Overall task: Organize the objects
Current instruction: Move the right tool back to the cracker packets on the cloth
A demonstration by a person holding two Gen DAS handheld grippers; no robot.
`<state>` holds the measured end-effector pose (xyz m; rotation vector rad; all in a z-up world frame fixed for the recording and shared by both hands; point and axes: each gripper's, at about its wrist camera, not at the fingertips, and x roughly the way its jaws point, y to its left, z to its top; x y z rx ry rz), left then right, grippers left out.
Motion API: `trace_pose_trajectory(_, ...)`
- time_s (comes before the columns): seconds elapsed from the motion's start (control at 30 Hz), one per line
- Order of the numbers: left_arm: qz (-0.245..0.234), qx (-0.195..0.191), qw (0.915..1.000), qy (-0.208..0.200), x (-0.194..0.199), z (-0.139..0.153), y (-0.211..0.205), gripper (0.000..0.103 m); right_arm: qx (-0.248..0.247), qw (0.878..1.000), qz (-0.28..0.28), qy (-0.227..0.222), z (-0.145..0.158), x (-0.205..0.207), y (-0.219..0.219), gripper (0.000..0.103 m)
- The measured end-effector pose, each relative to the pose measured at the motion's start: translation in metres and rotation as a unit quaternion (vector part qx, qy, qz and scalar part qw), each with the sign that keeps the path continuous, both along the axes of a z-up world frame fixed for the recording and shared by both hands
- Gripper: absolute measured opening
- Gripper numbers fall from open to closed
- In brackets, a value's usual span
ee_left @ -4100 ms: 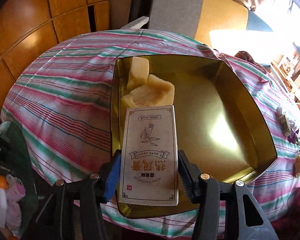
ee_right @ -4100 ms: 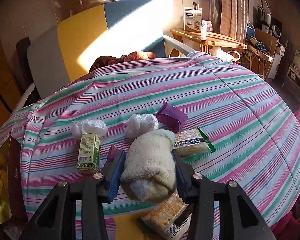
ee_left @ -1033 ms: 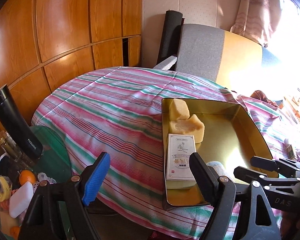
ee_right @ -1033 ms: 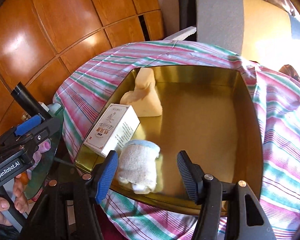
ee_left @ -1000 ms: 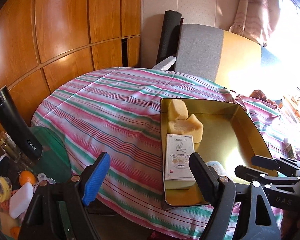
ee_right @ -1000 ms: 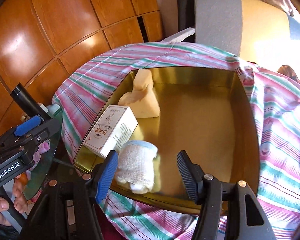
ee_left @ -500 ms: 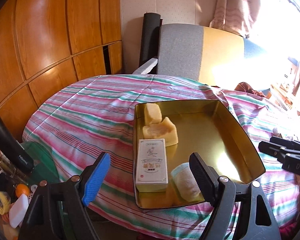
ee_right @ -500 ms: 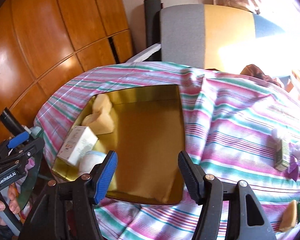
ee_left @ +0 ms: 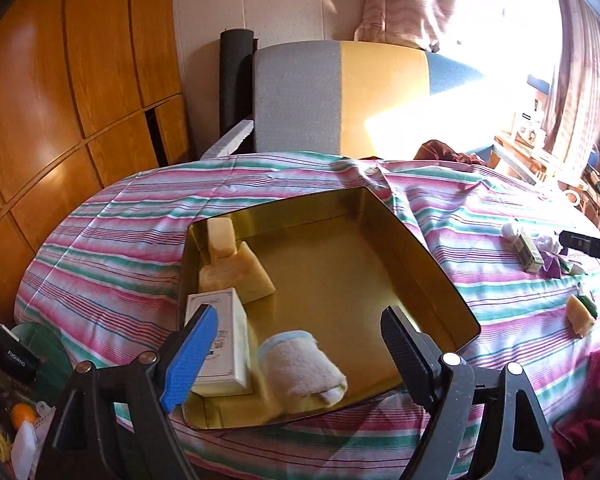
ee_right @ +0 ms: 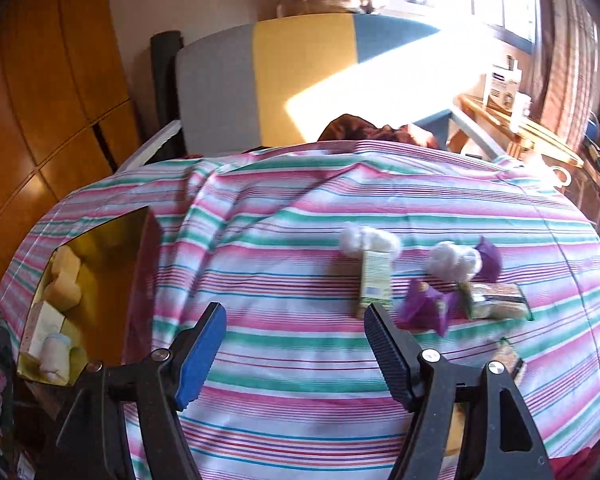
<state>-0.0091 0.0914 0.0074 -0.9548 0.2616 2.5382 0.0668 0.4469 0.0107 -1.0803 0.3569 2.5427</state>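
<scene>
Striped tablecloth (ee_right: 300,360): green box (ee_right: 375,280) beyond opening right tongs (ee_right: 296,350)

black-framed left gripper (ee_left: 296,356) and right gripper (ee_right: 296,350), each with 1 blue pad, 1 ribbed black pad, silver screws

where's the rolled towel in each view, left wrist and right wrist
Left wrist: the rolled towel lies bottom centre, in the near end of the gold tin, right of the white box.
Right wrist: the rolled towel is small at the far left edge, in the tin's near corner, just below the white box.
Shared landmark: the gold tin on the striped tablecloth.
</scene>
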Motion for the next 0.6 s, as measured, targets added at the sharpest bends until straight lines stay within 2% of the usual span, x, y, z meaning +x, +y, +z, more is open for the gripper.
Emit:
trace_pose_trajectory(0.1,-0.028,0.001,0.9996,-0.005,0.005,-0.002,0.016,0.087,0.002,0.998,-0.070,0.009,0.004,0.023,0.044,0.080)
trace_pose_trajectory(0.2,-0.057,0.003,0.9983,-0.013,0.011,-0.004,0.031,0.087,-0.002,0.987,-0.158,0.031,0.005,0.054,0.089,0.081)
trace_pose_trajectory(0.27,-0.075,0.001,0.9970,-0.016,0.014,-0.005,0.041,0.087,-0.016,0.974,-0.220,0.049,-0.002,0.078,0.116,0.081)
trace_pose_trajectory(0.33,-0.094,-0.004,0.9954,-0.018,0.019,-0.007,0.053,0.087,-0.043,0.957,-0.281,0.067,-0.015,0.103,0.137,0.081)
trace_pose_trajectory(0.4,-0.110,-0.008,0.9937,-0.019,0.023,-0.008,0.066,0.087,-0.095,0.937,-0.329,0.074,-0.027,0.122,0.158,0.081)
trace_pose_trajectory(0.47,-0.128,-0.011,0.9915,-0.022,0.029,-0.009,0.080,0.087,-0.130,0.922,-0.352,0.095,-0.032,0.135,0.171,0.081)
trace_pose_trajectory(0.6,-0.167,-0.022,0.9851,-0.035,0.038,-0.016,0.108,0.087,-0.173,0.909,-0.367,0.098,-0.043,0.143,0.177,0.081)
